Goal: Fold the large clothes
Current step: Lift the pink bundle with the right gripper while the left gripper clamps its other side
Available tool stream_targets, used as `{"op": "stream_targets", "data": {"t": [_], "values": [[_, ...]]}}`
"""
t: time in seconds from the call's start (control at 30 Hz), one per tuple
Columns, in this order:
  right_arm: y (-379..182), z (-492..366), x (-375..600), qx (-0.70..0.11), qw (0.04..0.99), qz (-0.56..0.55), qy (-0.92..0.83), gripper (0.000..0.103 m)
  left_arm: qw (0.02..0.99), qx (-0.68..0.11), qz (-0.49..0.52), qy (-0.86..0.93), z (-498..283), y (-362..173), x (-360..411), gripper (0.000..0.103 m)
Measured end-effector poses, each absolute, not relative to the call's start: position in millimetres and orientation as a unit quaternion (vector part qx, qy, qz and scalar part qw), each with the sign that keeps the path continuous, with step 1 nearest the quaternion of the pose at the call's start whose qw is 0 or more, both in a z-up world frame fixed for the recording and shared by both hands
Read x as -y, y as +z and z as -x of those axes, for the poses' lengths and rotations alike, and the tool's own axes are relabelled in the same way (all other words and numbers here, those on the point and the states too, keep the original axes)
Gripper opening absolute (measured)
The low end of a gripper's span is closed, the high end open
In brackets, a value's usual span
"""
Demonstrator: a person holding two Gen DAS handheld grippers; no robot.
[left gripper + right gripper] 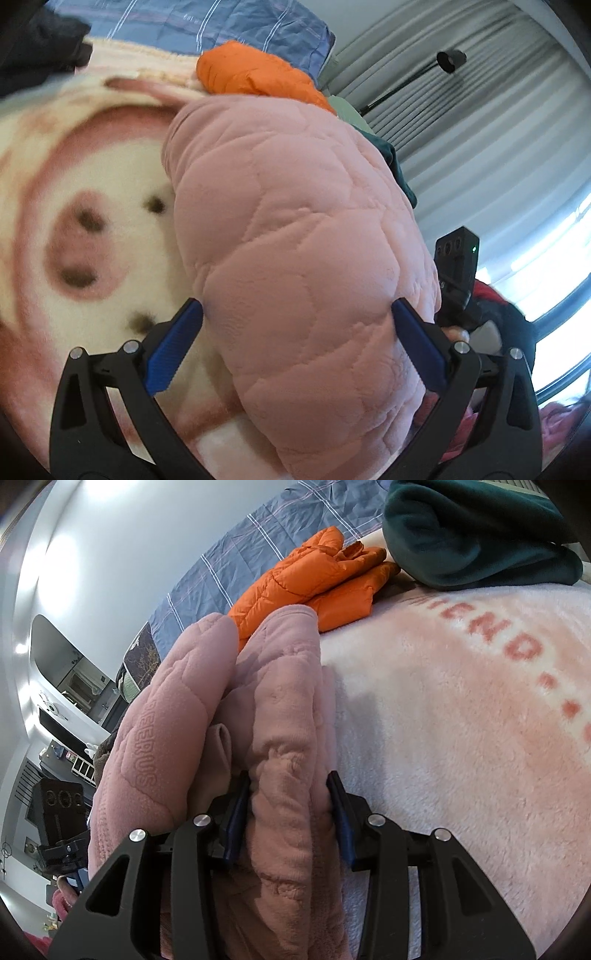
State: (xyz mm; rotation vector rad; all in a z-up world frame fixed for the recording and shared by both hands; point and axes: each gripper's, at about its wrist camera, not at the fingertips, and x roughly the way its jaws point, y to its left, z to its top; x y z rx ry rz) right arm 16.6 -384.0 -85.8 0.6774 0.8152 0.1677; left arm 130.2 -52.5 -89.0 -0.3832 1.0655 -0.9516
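Left wrist view: left tongs (297,339) straddle the bulky pink quilted garment (295,240), pads pressed against both sides, above the pig-print blanket (92,221). Right wrist view: right tongs (290,818) pinch a thick fold of that garment (284,720); orange jacket (314,583) lies beyond.

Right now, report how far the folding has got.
Done, it seems: an orange jacket and a green garment lie folded at the far side of the blanket. In hand: the pink fleece, bunched thick between the left tongs and pinched by the right tongs. Left: laying it down as a finished fold. A dark garment looks unfolded.
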Motion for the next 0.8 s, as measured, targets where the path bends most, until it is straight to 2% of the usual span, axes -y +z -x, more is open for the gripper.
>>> {"op": "stream_targets", "data": {"t": [0.17,0.47,0.8], "values": [[-88,-17,386,-0.39,0.856,-0.33,0.079,0.041,0.721,-0.497,0.206,-0.436,-134,-103,61,0.101],[-86,-17,385,-0.392,0.855,-0.329,0.08,0.041,0.731,-0.491,0.183,-0.437,-129,-94,70,0.101],[-86,-20,385,-0.397,0.852,-0.331,0.08,0.042,0.719,-0.494,0.202,-0.445,-135,-100,64,0.101]]}}
